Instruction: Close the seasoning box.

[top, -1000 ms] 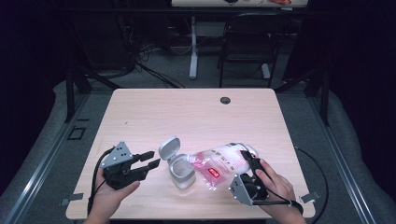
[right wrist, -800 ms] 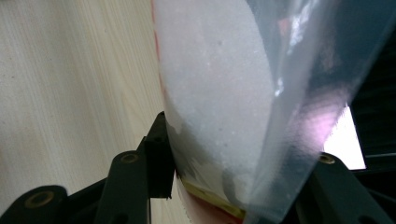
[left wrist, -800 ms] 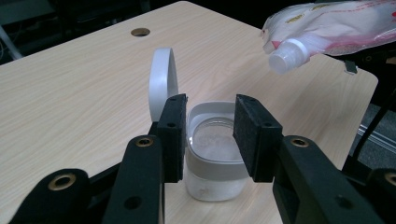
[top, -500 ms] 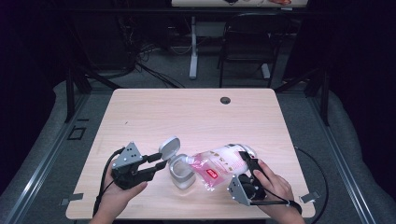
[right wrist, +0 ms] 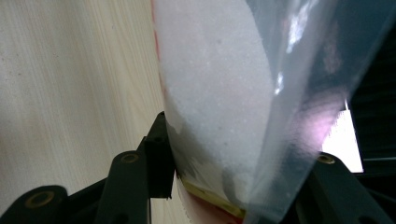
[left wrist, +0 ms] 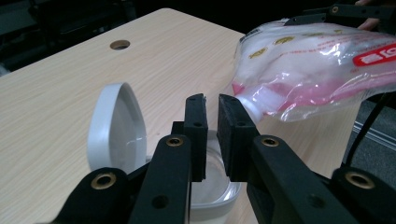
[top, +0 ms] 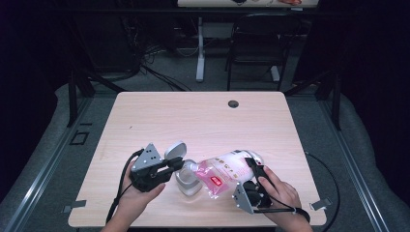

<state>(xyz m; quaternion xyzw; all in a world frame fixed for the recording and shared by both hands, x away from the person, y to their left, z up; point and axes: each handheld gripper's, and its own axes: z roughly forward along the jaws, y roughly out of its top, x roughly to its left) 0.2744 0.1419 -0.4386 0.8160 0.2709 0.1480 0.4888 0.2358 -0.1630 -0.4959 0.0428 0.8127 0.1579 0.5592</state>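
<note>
While the right gripper (top: 251, 186) clamped a clear bag (top: 227, 171) of white powder, tilted over a small lidded container (top: 186, 181) near the table (top: 203, 116) front edge, the left gripper (left wrist: 212, 100) had just narrowed its empty jaws beside the spout.

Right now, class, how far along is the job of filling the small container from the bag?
Done: the container stands on the table with its lid flipped open. In hand: the right claw grips the bag of white powder, tilted with its neck over the container; the left claw, whose jaws have just been closing with nothing visibly between them, sits by that neck. Left: pouring the powder, then shutting the lid.
</note>
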